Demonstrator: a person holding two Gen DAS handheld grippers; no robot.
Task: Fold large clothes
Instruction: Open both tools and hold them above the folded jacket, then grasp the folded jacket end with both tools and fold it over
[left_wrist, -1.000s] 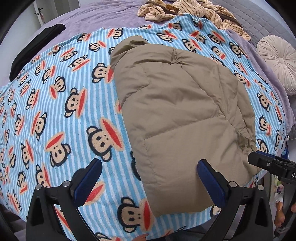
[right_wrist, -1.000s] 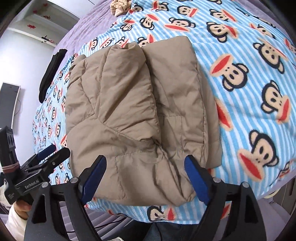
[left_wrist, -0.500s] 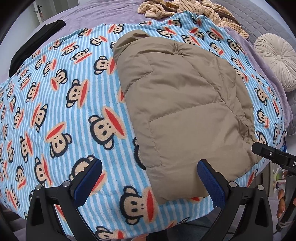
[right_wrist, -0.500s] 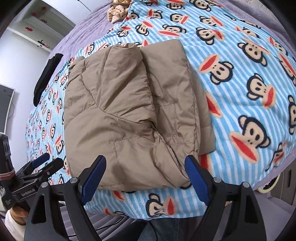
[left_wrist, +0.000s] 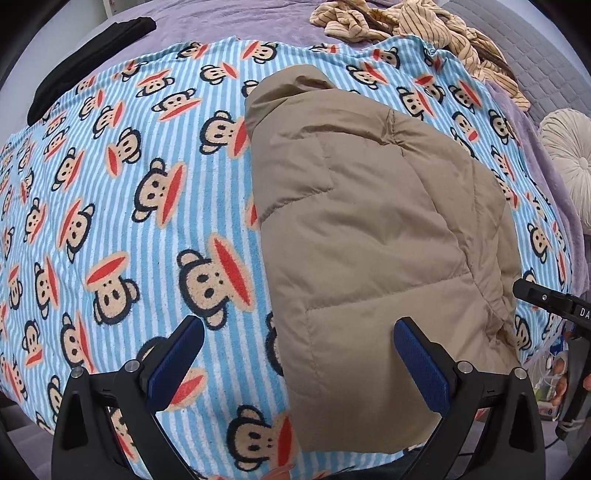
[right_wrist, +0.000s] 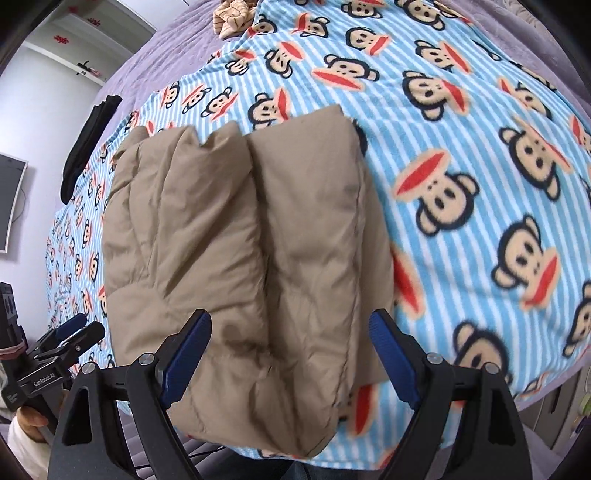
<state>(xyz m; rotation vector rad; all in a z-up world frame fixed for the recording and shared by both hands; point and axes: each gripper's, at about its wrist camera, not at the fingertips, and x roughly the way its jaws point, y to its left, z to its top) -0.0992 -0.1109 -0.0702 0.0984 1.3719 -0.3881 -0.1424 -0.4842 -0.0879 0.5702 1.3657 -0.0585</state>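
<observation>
Below, both wide-open tools straddle the folded jacket (left_wrist: 369, 229)'s near edge.

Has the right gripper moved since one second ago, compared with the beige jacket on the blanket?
Yes. The right gripper has moved over the beige jacket: both jaws now straddle its near folded end, and the near edge of the monkey blanket sits lower in view.

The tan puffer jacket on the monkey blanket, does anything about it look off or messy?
Mostly tidy: the tan puffer jacket lies folded on the monkey blanket. Its near end overhangs the bed edge, and there's a small dark spot there.
</observation>
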